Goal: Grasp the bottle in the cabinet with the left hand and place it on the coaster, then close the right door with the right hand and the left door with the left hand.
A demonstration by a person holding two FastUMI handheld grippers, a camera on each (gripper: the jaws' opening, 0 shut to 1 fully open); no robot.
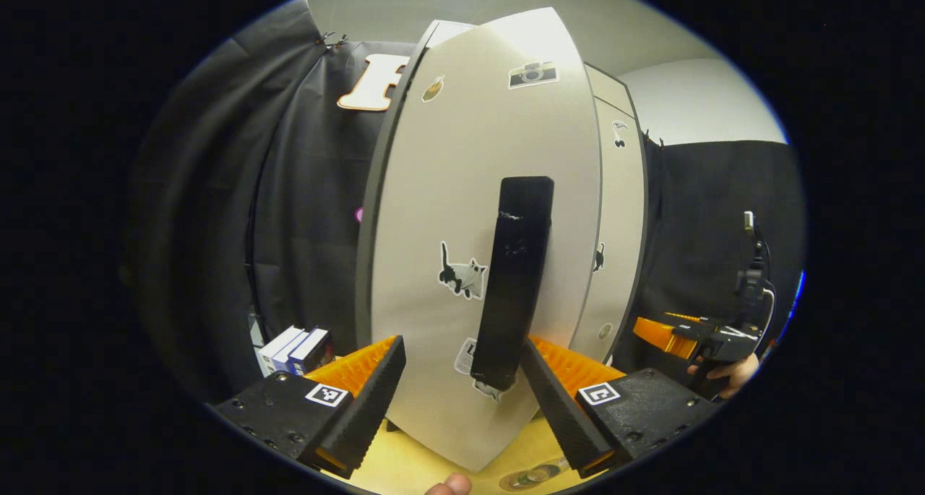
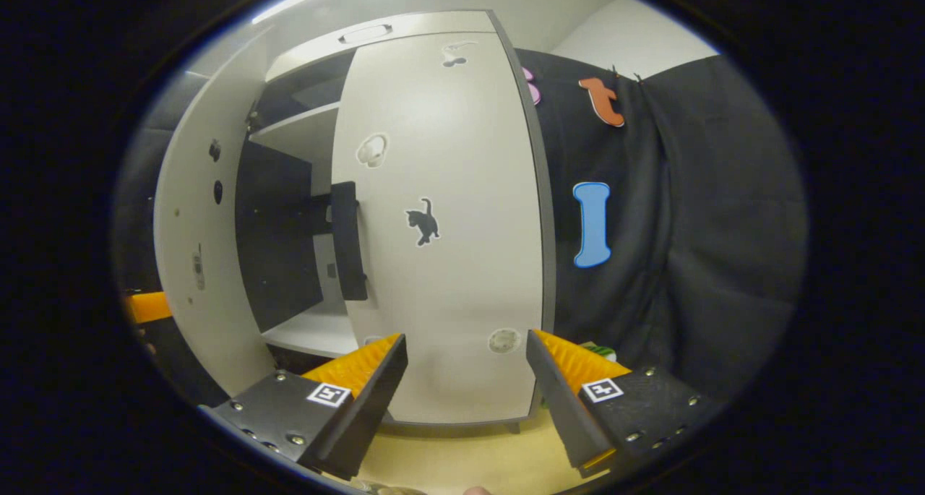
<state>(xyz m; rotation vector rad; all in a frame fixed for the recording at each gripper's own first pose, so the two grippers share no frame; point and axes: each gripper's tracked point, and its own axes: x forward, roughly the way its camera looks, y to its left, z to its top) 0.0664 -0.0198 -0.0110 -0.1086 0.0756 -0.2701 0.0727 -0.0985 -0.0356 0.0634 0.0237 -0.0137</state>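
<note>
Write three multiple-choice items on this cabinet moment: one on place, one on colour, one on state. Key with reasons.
1. Where does the left door's black handle stand relative to the left gripper?
A. straight ahead, between its two fingers
B. far off to one side
C. behind the door

2. What colour is the cat sticker on the right door?
A. orange
B. black
C. blue

3. How does the left door stand?
A. fully shut
B. taken off the cabinet
C. still ajar

Key: 1 A, the left gripper view shows the handle rising between the spread fingers. 2 B, the right gripper view shows a black cat on the pale door. 3 C, the right gripper view shows the left door swung out, with shelves in the gap beside the right door.
</note>
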